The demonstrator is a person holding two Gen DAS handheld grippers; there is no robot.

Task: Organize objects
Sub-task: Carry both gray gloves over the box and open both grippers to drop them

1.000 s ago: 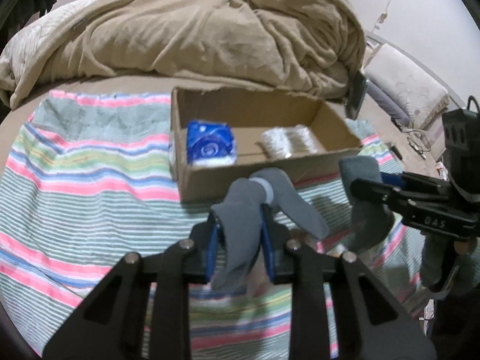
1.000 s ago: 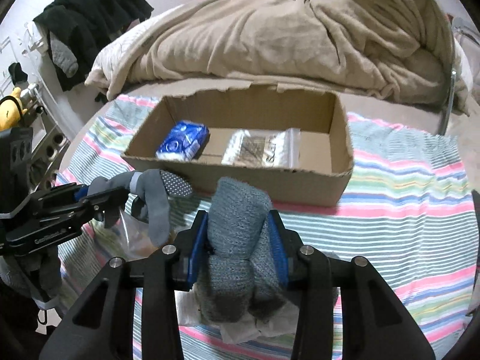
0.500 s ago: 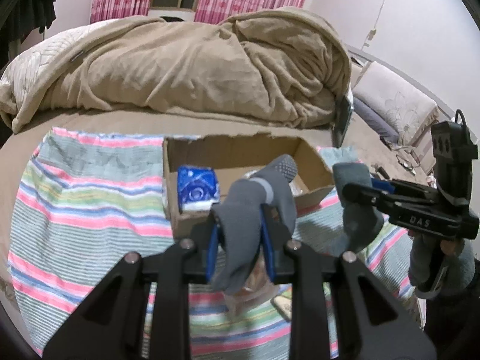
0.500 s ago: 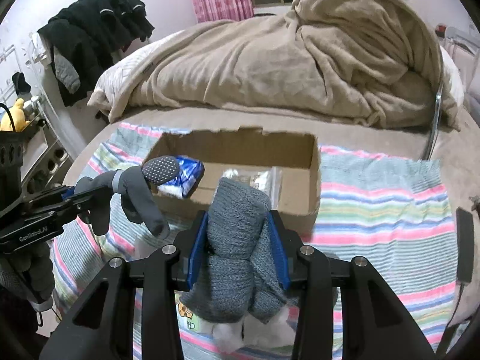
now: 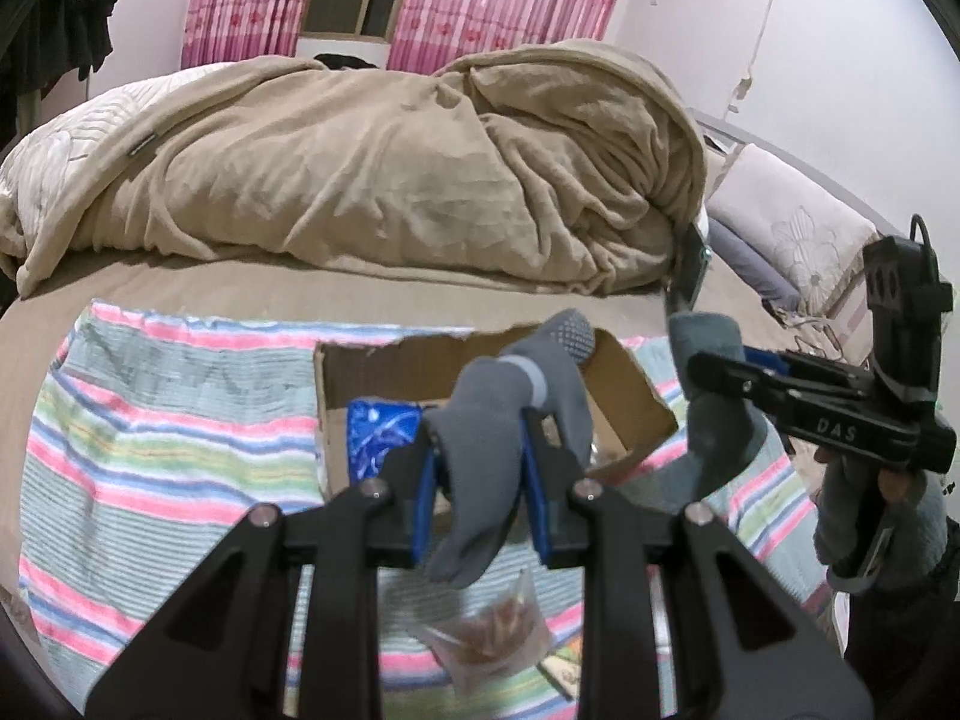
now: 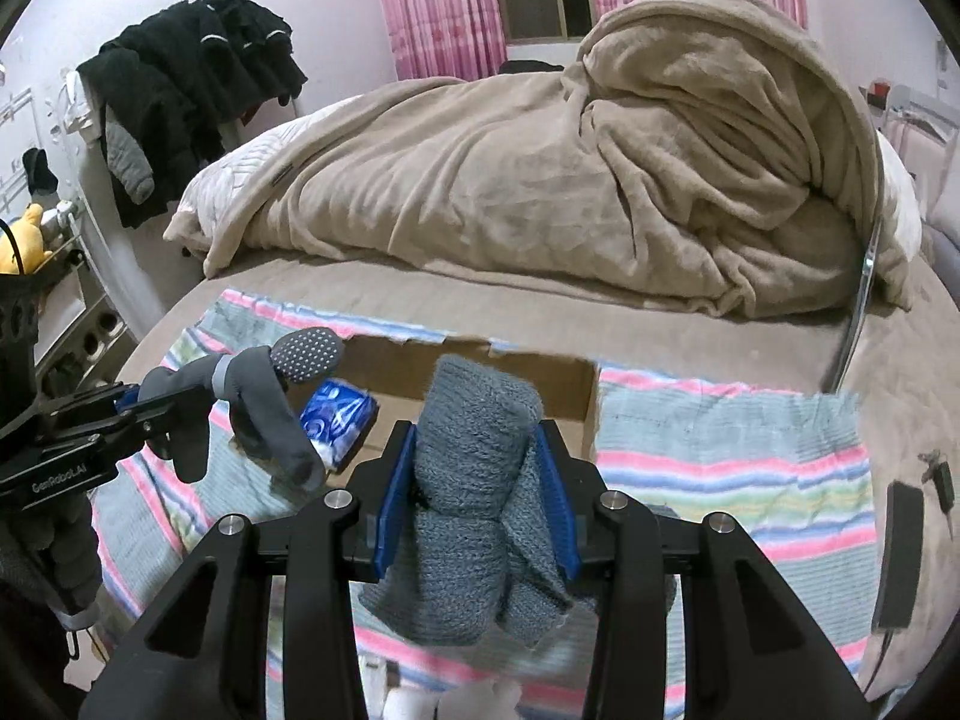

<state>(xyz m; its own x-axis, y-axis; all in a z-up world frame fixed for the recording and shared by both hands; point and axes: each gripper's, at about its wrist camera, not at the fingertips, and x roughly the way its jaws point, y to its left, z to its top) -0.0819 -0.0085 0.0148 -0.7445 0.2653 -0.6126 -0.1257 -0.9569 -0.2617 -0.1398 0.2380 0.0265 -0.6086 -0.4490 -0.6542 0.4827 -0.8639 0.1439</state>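
Note:
My left gripper [image 5: 480,468] is shut on a smooth grey sock [image 5: 510,420] with a dotted sole, held high above the bed; the left gripper and its sock also show in the right wrist view [image 6: 258,396]. My right gripper [image 6: 477,492] is shut on a thick grey knitted sock [image 6: 474,498]; this sock also shows in the left wrist view [image 5: 714,396]. Below and beyond both grippers is an open cardboard box [image 5: 630,396] on a striped cloth [image 5: 168,456]. A blue packet [image 5: 378,438] lies inside it, also seen in the right wrist view [image 6: 336,420].
A beige blanket [image 5: 390,168] is heaped at the back of the bed. A clear bag with brown contents [image 5: 492,642] lies on the cloth below the left gripper. A black phone [image 6: 897,552] lies at the cloth's right edge. Dark clothes [image 6: 180,84] hang on the left wall.
Both grippers have risen and pulled back from the box with their socks held. The box now looks smaller and lower in both views.

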